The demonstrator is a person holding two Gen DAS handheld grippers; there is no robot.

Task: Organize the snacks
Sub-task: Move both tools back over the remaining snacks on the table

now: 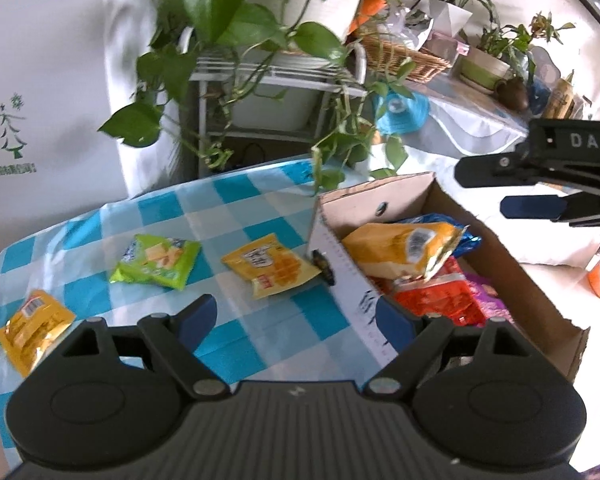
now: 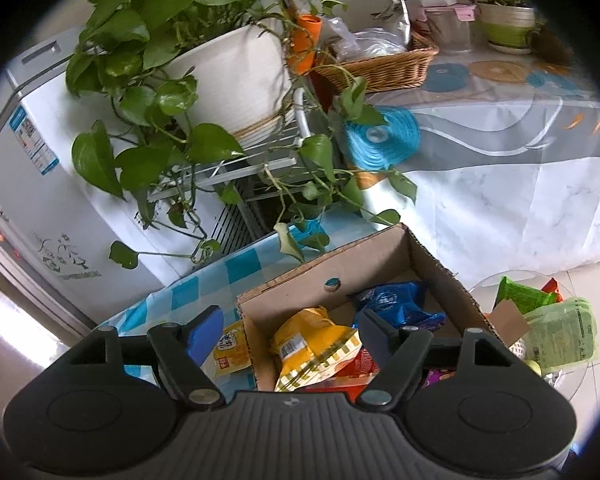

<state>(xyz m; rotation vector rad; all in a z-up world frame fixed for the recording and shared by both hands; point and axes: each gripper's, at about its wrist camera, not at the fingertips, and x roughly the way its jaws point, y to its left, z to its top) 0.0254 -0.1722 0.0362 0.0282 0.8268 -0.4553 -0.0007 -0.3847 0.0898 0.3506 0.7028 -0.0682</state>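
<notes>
My left gripper [image 1: 296, 320] hangs over the checked worktop [image 1: 236, 208], jaws apart, nothing between them. Its right finger sits just at the near wall of the cardboard box [image 1: 512, 264].

On the worktop, at 10 o'clock from the gripper, a green snack packet [image 1: 156, 266] lies flat. At 12 o'clock, a yellow snack packet [image 1: 270, 266] lies with one corner touching the box wall. At 9 o'clock, near the worktop edge, lies a second yellow packet [image 1: 32, 328].

Inside the box: a large yellow bag [image 1: 404, 250] on top, tilted, with a red packet [image 1: 436, 300] under it, a blue packet [image 2: 396, 300] toward the far wall, something purple at the right side.

My right gripper [image 2: 290, 330] is above the box, jaws apart, empty; the yellow bag lies below between the fingers, not touched. In the left wrist view it shows at 3 o'clock, above the box.

Behind the worktop, a potted vine [image 2: 220, 68] on a white rack.
</notes>
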